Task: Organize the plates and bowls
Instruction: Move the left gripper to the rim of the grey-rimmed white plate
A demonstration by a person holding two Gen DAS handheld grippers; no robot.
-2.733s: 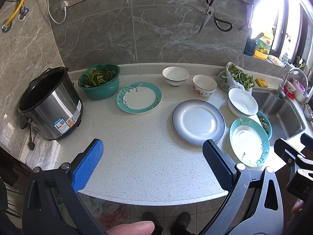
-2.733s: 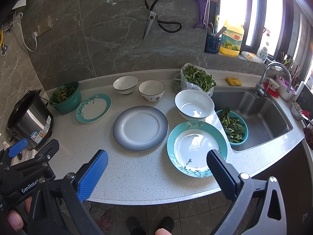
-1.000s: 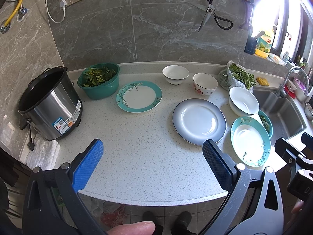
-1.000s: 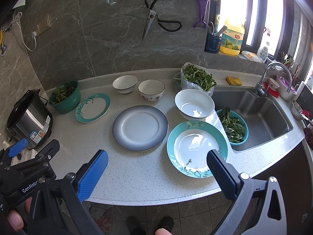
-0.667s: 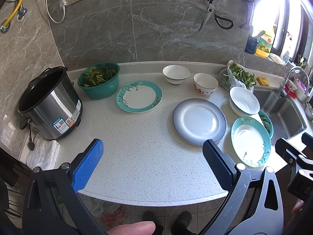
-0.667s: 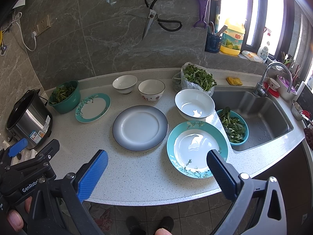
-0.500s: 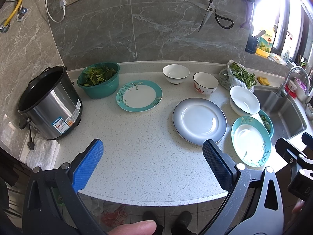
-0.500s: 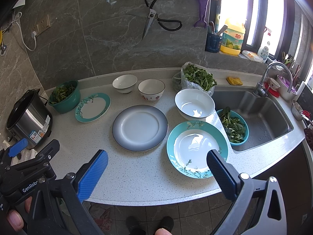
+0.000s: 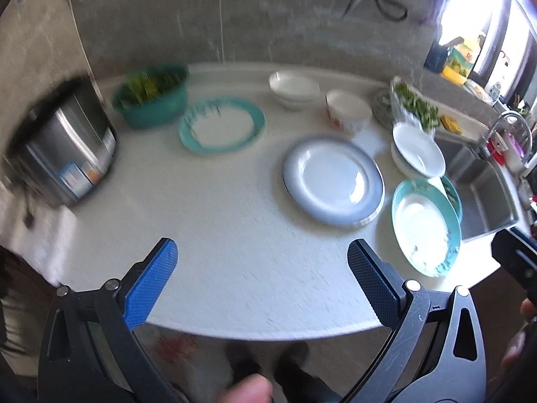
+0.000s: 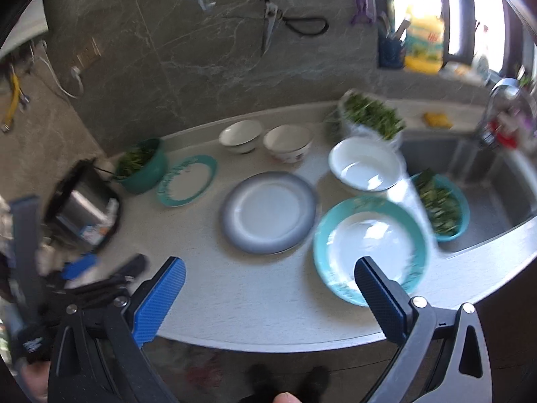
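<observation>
- A pale speckled stone tabletop [image 9: 235,221] curves along a wall of grey marbled tiles [image 10: 188,53]; both views are motion-blurred.
- The left claw [image 9: 261,268] hangs spread wide and empty over the tabletop's near edge, its blue-padded fingers [image 9: 151,282] well apart.
- The right claw [image 10: 268,288] is likewise released, holding nothing, above the near rim of the large teal-rimmed white plate [image 10: 369,248].
- In the right wrist view, a grey-rimmed white plate [image 10: 268,213] lies at the centre, just beside the large teal plate at its 4 o'clock.
- A wide white bowl [image 10: 364,166] sits at 2 o'clock from the grey plate; two small white bowls [image 10: 240,136] [image 10: 287,146] stand side by side at 12 o'clock, near the wall.
- A smaller teal-rimmed plate [image 10: 186,181] lies at 10 o'clock, next to a teal basin of greens [image 10: 142,164] and a steel cooker pot [image 10: 84,205].
- A steel sink [image 10: 486,181] at 3 o'clock holds a teal bowl of greens [image 10: 439,206]; a bag of leafy greens [image 10: 369,116] sits behind the wide bowl.
- Black scissors [image 10: 278,23] hang on the wall; a bright window [image 10: 419,6] lights the far right corner.
</observation>
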